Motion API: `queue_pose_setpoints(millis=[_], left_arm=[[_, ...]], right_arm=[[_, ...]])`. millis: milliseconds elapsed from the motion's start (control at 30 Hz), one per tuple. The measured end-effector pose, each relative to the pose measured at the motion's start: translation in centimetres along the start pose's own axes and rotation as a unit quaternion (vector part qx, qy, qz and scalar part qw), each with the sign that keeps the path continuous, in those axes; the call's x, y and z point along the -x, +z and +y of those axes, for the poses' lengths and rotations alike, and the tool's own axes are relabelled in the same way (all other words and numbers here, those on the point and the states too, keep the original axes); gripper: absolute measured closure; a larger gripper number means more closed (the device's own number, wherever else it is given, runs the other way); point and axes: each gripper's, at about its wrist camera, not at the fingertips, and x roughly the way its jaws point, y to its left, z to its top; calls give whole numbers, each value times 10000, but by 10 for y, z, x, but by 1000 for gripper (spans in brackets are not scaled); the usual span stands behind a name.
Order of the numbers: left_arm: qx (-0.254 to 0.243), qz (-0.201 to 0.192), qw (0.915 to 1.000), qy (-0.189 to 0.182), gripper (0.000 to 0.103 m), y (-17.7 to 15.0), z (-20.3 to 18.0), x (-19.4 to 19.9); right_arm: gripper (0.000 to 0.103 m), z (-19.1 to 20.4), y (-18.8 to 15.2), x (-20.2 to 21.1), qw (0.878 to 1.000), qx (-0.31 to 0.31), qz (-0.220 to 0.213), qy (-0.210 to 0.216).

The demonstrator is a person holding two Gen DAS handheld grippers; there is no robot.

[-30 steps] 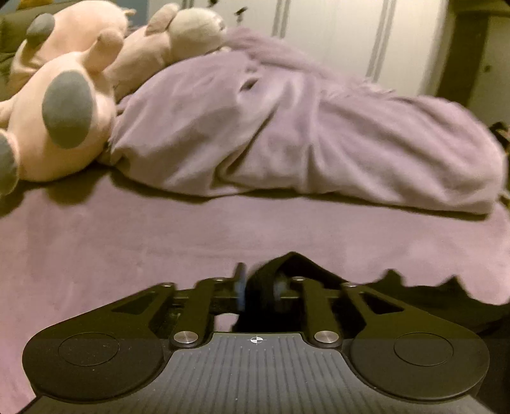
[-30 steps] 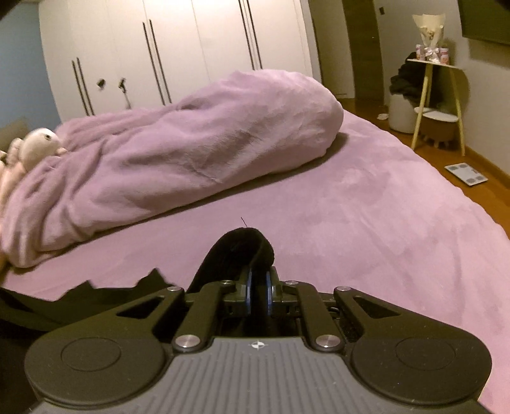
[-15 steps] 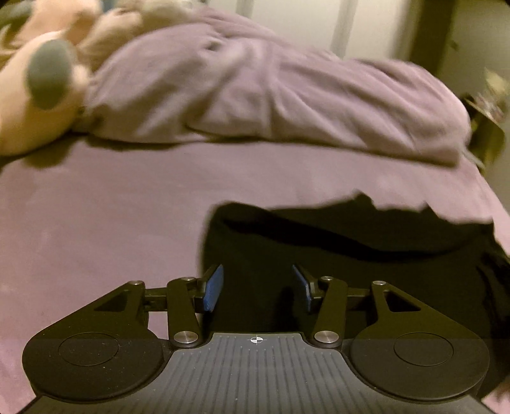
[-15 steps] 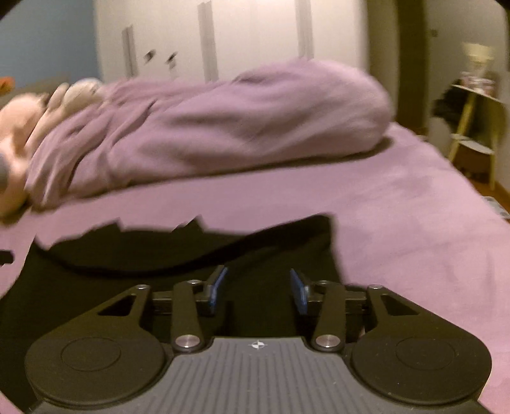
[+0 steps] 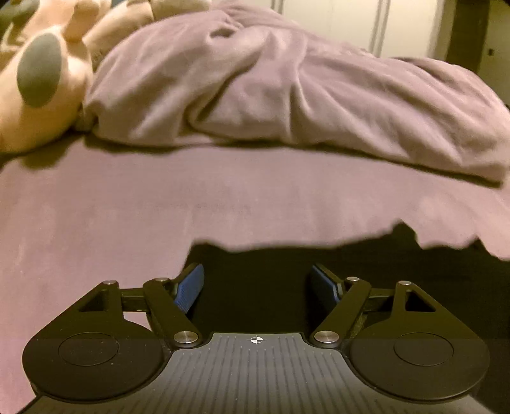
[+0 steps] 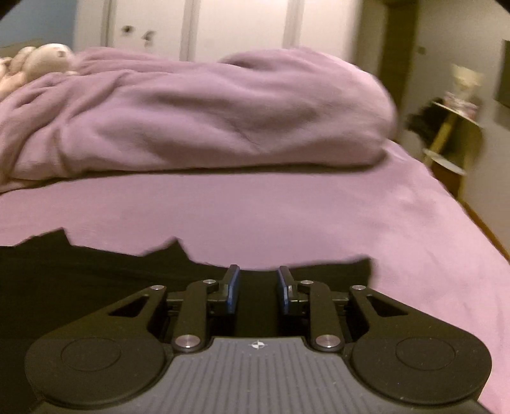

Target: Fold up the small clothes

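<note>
A small black garment (image 5: 366, 267) lies flat on the purple bed sheet (image 5: 127, 216). It also shows in the right wrist view (image 6: 95, 274), with a jagged far edge. My left gripper (image 5: 257, 283) is open and empty, low over the garment's left end. My right gripper (image 6: 257, 286) is open and empty over the garment's right end, with its jaws narrower than the left one's. The near part of the garment is hidden under both grippers.
A bunched purple blanket (image 5: 302, 89) lies across the back of the bed and shows in the right wrist view (image 6: 207, 111) too. Pink plush toys (image 5: 41, 76) sit at the back left. White wardrobe doors (image 6: 242, 28) stand behind. A small shelf stand (image 6: 452, 133) is at the right.
Both grippers let go of the black garment, opened, and pulled back a little. The garment now lies flat on the sheet.
</note>
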Motion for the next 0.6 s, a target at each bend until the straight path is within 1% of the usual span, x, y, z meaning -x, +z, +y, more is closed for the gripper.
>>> queue_pose_setpoints(millis=[33, 67, 100, 133, 167, 233, 267, 300, 367, 400, 433, 500, 533, 567, 600], left_arm=[[-46, 11, 9999, -141, 24, -7, 4, 10], [-136, 5, 9996, -257, 23, -16, 8, 22], [-219, -24, 9992, -329, 22, -24, 11, 34], [-288, -68, 9988, -381, 18, -33, 16, 49], [-332, -83, 9986, -402, 15, -43, 20, 62], [-411, -40, 9981, -450, 15, -58, 28, 84], [-402, 12, 9982, -453, 15, -66, 34, 93], [-380, 81, 9983, -441, 15, -74, 39, 99], [-223, 207, 9985, -462, 14, -86, 49, 107], [-87, 264, 9985, -475, 14, -91, 52, 109], [114, 345, 9976, -581, 14, -94, 58, 110], [438, 474, 9939, -894, 17, -98, 64, 111], [509, 502, 9931, -932, 21, -98, 64, 110], [519, 510, 9928, -954, 24, -98, 63, 110], [494, 511, 9929, -957, 27, -97, 62, 110]], right_arm=[[75, -8, -6, 12, 9997, -138, -22, 196], [66, -19, -16, 30, 9989, -296, -36, 374], [61, -31, -28, 49, 9981, -415, -54, 457], [55, -41, -38, 63, 9977, -475, -58, 490], [52, -52, -50, 80, 9971, -542, -49, 536], [50, -77, -75, 111, 9957, -681, -40, 629], [49, -86, -84, 123, 9958, -689, -2, 606], [49, -94, -93, 133, 9963, -676, 35, 533], [43, -106, -104, 145, 9963, -651, 147, 535], [43, -109, -108, 146, 9964, -598, 275, 526], [43, -111, -110, 144, 9965, -511, 379, 546], [44, -110, -113, 144, 9967, -375, 394, 610], [49, -108, -113, 145, 9965, -283, 355, 697], [61, -102, -111, 142, 9967, -178, 339, 712], [70, -98, -110, 142, 9969, -87, 346, 694]])
